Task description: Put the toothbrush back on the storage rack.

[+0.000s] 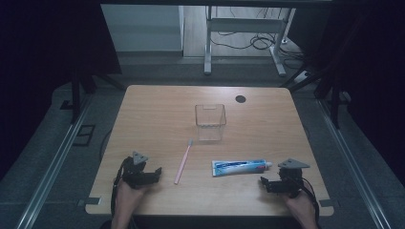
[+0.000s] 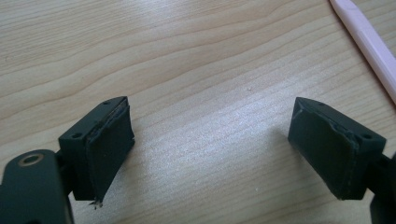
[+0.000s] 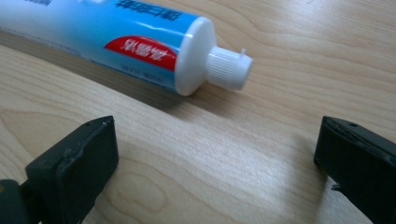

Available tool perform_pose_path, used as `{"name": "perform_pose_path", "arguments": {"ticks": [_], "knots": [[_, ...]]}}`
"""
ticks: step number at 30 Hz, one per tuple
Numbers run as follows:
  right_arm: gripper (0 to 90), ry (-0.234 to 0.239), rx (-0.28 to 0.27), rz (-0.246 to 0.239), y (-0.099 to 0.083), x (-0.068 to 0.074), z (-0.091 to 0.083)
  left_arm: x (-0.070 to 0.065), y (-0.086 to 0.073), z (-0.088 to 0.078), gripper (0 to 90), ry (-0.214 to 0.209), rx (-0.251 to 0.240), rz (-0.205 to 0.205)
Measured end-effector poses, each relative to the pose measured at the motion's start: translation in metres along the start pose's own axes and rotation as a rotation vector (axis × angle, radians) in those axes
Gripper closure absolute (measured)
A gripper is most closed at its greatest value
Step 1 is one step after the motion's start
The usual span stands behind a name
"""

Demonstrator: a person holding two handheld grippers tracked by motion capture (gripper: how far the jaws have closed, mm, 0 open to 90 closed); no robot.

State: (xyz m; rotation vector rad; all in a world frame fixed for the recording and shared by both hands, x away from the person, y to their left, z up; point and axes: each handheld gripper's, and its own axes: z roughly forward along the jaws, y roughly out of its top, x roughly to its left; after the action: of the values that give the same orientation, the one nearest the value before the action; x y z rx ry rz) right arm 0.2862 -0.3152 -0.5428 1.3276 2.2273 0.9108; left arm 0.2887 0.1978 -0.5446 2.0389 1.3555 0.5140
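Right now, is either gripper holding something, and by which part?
Nothing is held. The left gripper and right gripper are both open over bare table; the toothpaste tube and toothbrush lie untouched.

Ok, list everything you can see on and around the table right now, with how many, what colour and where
table: one, light wood, centre of the high view.
clear container: one, transparent, upright at the table's middle.
toothbrush: one, pink, lying flat in front of the container, slightly left.
toothpaste tube: one, blue and white with a white cap, lying flat to the right of the toothbrush, cap toward the right.
round hole: one, dark, near the table's far edge, right of centre.
desk frame: one, white, on the floor beyond the table, cables under it.
left claw: one, black, jaws apart, near the table's front left, holding nothing.
right claw: one, black, jaws apart, at the front right near the tube's cap, holding nothing.
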Motion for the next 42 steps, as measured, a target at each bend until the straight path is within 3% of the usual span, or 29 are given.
{"name": "perform_pose_path", "arguments": {"ticks": [2,3,4,26,34,42], "knots": [[0.0,0.012,0.002,-0.016,-0.001,-0.001,-0.001,0.000,0.000,0.000,13.9,0.003,-0.001,-0.002],[0.0,0.048,0.003,-0.048,-0.004,-0.003,-0.004,0.000,-0.001,-0.001,13.9,0.002,0.000,-0.003],[0.0,0.054,0.003,-0.053,-0.004,-0.004,-0.004,-0.001,-0.001,-0.001,13.9,0.005,-0.002,-0.007],[0.0,0.024,0.001,-0.026,-0.003,0.000,-0.003,-0.001,-0.001,-0.001,13.9,-0.001,-0.002,-0.006],[0.0,0.024,0.001,-0.026,-0.003,0.000,-0.003,-0.008,0.003,-0.003,14.8,-0.019,0.029,0.045],[0.0,0.024,0.001,-0.026,-0.003,0.000,-0.003,-0.013,0.007,-0.006,20.5,-0.045,0.032,0.067]]}}
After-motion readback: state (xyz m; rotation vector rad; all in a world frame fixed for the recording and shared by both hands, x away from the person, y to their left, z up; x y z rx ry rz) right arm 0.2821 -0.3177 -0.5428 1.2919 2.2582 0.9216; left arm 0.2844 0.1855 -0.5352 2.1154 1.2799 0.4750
